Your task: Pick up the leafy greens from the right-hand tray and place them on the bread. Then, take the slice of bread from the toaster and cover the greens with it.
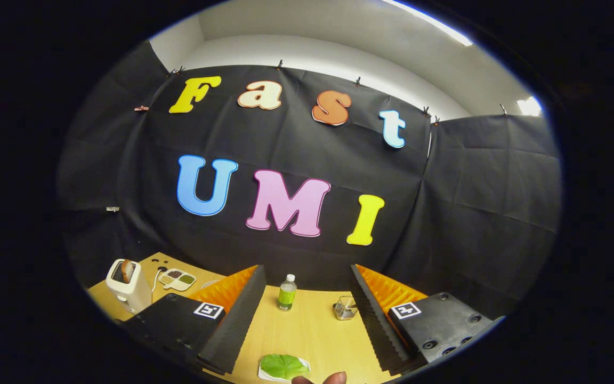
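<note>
The gripper [307,320] is hanging spread and empty above the leafy greens [284,366] at bottom centre; the first pick is pending, needing a descent.

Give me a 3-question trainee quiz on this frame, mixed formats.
1. True or false: the gripper's fingers are shut on the leafy greens.
2. Multiple choice: what stands beyond the fingers, near the wall? A) a green bottle B) a kettle C) a frying pan
3. Fill in: a slice of bread sticks out of the ______.

Key
1. False: the fingers are open, with the greens lying on a white tray on the table between them.
2. A
3. toaster
</note>
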A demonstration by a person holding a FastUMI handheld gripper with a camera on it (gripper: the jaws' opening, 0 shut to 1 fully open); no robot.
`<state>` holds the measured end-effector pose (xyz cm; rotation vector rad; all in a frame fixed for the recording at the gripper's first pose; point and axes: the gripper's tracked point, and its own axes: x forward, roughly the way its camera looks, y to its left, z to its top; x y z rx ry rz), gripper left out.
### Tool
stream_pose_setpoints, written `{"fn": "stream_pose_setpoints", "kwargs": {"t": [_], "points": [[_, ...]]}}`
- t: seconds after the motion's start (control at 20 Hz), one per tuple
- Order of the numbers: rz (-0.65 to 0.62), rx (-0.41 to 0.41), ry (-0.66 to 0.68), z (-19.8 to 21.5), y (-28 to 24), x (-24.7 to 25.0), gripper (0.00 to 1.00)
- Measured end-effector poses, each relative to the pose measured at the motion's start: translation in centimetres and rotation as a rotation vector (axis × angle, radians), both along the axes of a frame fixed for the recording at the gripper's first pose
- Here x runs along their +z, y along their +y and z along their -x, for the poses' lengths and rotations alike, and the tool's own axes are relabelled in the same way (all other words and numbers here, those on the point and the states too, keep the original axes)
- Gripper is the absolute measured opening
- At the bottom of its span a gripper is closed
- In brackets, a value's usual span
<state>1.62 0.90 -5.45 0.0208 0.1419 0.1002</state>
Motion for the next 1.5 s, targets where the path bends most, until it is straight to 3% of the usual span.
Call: {"fn": "stream_pose_setpoints", "kwargs": {"t": [0.35, 0.85, 1.25, 1.5], "points": [[-0.052, 0.214, 0.357, 1.7, 3.2, -14.0, 0.97], [0.112, 0.466, 0.719, 4.2, 4.8, -31.4, 0.91], [0.214, 0.561, 0.905, 4.2, 4.5, -40.9, 0.72], [0.216, 0.574, 0.98, 3.7, 5.0, -44.1, 0.7]]}}
